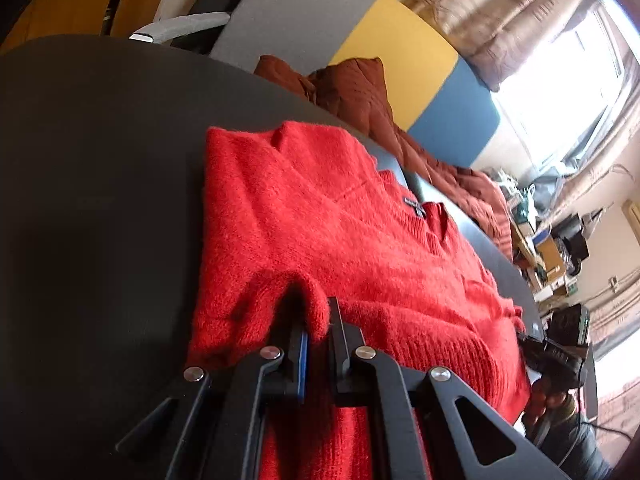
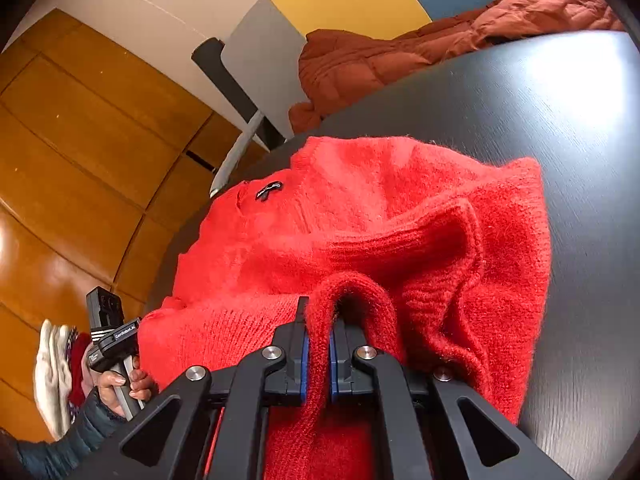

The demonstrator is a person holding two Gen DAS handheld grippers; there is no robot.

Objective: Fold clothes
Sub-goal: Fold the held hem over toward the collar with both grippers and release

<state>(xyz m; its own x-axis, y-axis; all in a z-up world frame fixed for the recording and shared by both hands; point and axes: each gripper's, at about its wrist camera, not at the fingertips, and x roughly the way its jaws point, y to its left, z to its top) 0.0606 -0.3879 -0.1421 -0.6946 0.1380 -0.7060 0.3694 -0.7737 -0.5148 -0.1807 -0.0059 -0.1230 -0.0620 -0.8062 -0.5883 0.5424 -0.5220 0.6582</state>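
Red sweater (image 1: 340,220) on the table (image 1: 100,180), its hem pinched in both grippers' closed jaws.

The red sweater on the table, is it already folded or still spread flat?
Partly folded. The red sweater lies doubled, and both grippers, left and right, pinch raised folds of its near edge.

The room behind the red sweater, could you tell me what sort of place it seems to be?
Probably a lived-in home room or a small office: a curtained bright window, cluttered shelves of boxes, wooden wall panels, and a round dark table for folding.
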